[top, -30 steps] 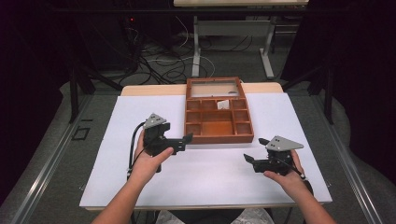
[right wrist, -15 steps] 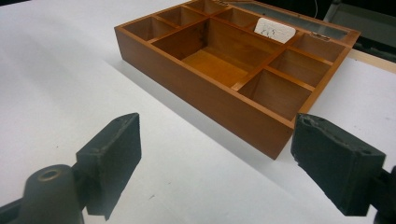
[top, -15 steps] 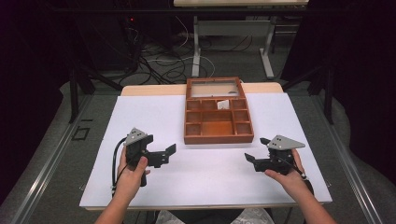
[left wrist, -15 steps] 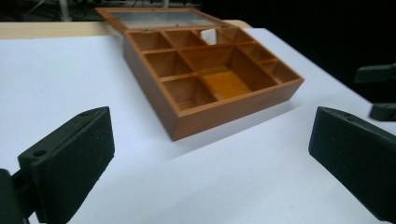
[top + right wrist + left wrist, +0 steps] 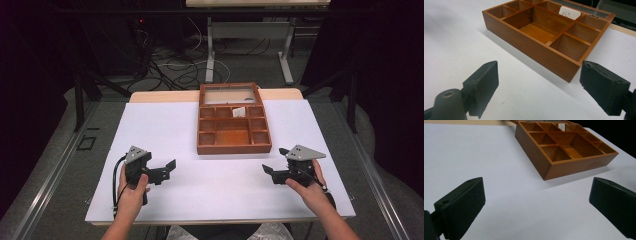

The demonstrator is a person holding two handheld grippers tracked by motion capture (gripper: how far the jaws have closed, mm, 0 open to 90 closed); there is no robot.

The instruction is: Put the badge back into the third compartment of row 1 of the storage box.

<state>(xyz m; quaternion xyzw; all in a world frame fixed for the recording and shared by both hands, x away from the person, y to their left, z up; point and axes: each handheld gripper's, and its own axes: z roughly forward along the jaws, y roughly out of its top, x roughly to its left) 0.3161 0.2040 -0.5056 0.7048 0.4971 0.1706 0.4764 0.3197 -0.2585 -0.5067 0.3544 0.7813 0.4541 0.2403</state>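
Note:
A brown wooden box (image 5: 234, 125) with several compartments sits at the back middle of the white table (image 5: 150, 135), its glass lid (image 5: 230, 94) laid open behind it. A small white piece (image 5: 238, 111) lies in one rear compartment, the same white piece (image 5: 569, 12) in the right gripper view. My left gripper (image 5: 166, 171) rests low at the front left, well away from the box (image 5: 564, 152); the left gripper (image 5: 536, 195) is open and empty. My right gripper (image 5: 274, 161) sits at the front right; the right gripper (image 5: 539, 72) is open, its jaws have just been opening, nothing between them.
A black cable (image 5: 116, 180) loops from the left gripper near the table's front left edge. Beyond the table's far edge are metal desk legs (image 5: 209, 50) and floor cables (image 5: 175, 70). White table surface lies between the two hands.
My left hand has drawn left and back toward the front edge, away from the box, and sunk lower. The right hand has stayed put.

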